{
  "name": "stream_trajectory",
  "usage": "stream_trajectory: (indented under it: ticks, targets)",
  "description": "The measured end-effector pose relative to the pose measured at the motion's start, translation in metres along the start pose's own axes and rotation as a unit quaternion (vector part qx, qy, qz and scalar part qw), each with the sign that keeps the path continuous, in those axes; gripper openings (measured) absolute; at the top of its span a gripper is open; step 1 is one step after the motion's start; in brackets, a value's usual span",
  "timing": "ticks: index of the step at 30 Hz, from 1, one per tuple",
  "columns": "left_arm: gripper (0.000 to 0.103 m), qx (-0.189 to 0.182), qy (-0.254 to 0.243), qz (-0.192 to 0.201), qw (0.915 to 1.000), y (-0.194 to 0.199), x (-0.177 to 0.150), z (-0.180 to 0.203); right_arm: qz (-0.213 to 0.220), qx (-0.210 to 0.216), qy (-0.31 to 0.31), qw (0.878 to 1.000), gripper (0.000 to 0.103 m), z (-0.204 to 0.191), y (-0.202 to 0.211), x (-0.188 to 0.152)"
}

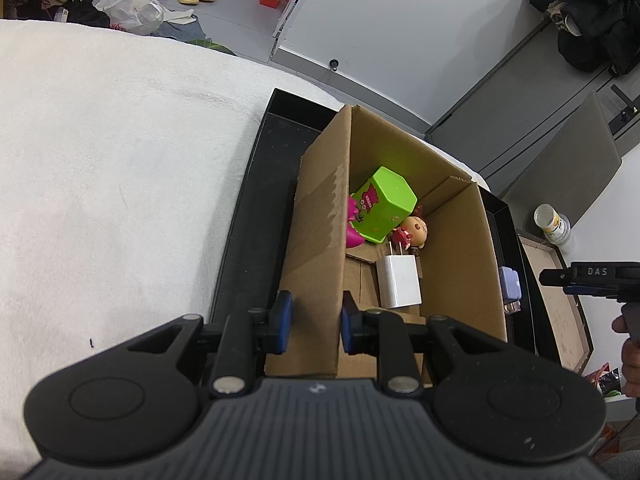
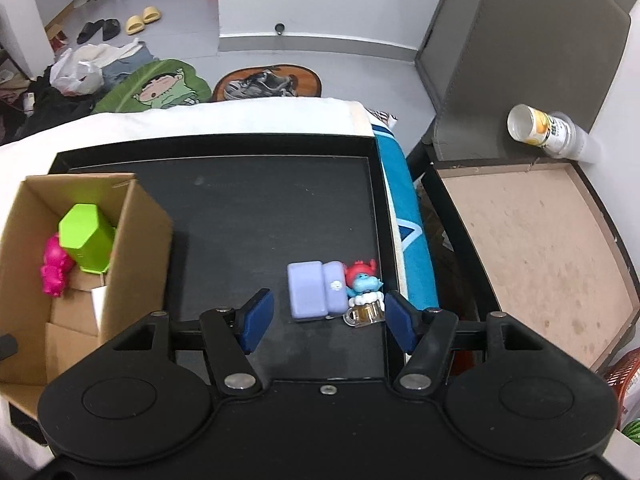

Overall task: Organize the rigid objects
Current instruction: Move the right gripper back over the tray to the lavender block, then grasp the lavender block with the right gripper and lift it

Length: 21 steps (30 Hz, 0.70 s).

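Left wrist view showed the left gripper (image 1: 316, 322) closed on the near wall of the cardboard box (image 1: 320, 240), one blue pad on each face of the wall. That box stood on the black tray (image 1: 256, 184), which lay on a white cover (image 1: 100, 160). Inside the box, from nine o'clock round to three, lay a pink toy (image 1: 353, 224), a green hexagonal container (image 1: 384, 204), a white charger plug (image 1: 400, 282) and a small doll figure (image 1: 414, 230). Right wrist view showed the right gripper (image 2: 327, 318) with its jaws standing partly apart and holding nothing, above the tray floor. At twelve o'clock from its fingers, between them, sat a lilac case (image 2: 316, 290); just beside it toward one o'clock stood a blue figure with red hair (image 2: 362, 280), with a small clear padlock (image 2: 362, 315) touching the figure's base. At nine o'clock stood the box.
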<state>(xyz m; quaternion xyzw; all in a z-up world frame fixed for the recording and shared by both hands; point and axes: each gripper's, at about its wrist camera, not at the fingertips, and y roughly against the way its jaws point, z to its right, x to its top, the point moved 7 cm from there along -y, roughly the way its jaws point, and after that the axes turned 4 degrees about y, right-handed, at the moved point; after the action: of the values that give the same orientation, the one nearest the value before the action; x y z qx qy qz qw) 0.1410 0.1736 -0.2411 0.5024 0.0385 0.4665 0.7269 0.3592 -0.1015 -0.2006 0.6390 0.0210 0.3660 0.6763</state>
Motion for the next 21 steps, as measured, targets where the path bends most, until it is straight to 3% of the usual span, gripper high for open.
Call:
stream_trajectory:
  ticks: [21]
  targets:
    - [0.022,0.001,-0.002,0.0,1.0,-0.002,-0.001,-0.001,-0.032,-0.014,0.014,0.999,0.061,-0.007,-0.054,-0.009]
